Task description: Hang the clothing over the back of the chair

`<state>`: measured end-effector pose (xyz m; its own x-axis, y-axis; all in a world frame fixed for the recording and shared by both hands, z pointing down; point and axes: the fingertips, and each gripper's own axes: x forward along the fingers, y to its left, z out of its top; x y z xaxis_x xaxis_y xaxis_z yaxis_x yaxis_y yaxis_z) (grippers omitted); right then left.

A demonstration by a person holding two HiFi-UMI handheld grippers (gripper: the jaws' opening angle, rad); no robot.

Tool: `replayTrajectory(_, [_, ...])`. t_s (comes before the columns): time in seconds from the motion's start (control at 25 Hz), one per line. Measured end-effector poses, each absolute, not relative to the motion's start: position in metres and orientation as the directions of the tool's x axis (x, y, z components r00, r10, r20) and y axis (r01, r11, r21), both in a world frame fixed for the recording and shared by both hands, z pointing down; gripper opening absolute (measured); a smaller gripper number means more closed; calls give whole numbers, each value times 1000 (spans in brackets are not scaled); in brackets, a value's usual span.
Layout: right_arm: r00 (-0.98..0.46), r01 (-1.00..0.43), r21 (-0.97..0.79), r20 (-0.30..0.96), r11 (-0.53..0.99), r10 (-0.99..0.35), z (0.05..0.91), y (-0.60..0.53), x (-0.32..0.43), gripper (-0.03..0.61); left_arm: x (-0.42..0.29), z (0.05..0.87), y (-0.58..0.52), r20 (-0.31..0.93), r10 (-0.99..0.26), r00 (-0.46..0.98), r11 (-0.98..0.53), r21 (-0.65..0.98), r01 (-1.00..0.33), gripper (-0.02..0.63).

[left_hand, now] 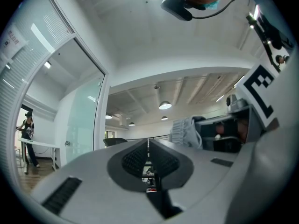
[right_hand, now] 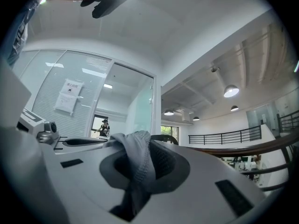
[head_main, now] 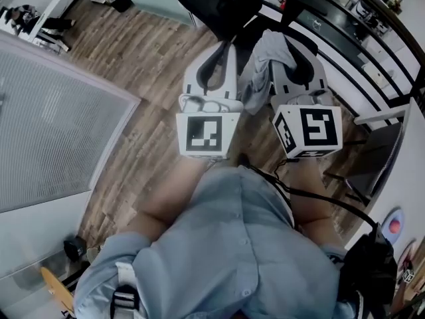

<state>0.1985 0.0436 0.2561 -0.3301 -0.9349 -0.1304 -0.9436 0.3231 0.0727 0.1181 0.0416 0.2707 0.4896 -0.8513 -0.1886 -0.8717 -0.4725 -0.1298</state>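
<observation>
Left claw (left_hand: 148, 153) clenched, empty; right claw (right_hand: 147, 146) clamps 1 grey garment (head_main: 262, 68); 1 chair (head_main: 219, 2) ahead.

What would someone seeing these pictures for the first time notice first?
At the head view's centre, the right tool is shut on a bunched grey garment that drapes down beside it. The left tool alongside is shut and empty, and both carry bold black-and-white marker cubes. Just ahead, at the top, stands a black office chair.

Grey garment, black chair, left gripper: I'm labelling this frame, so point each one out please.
grey garment (head_main: 263, 72), head view, on its hanging folds
black chair (head_main: 219, 2), head view, on its backrest
left gripper (head_main: 222, 48), head view, between its closed fingertips
</observation>
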Motion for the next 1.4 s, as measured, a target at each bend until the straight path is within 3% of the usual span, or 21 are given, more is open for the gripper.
replayTrajectory(0.36, [-351,-935,98,-120,341,-928,254,-27,183,40,100,268,-24,-210,-868,450,-438,-102,-893,18])
replayTrajectory(0.84, [-255,-966,75,-97,249,-962,269,-145,158,40,74,280,-141,-171,-835,524,-513,-103,-852,18])
replayTrajectory(1.4, [-131,-991,63,-189,121,-973,226,-239,147,40,43,237,-233,-239,-778,581,-567,-130,-813,18])
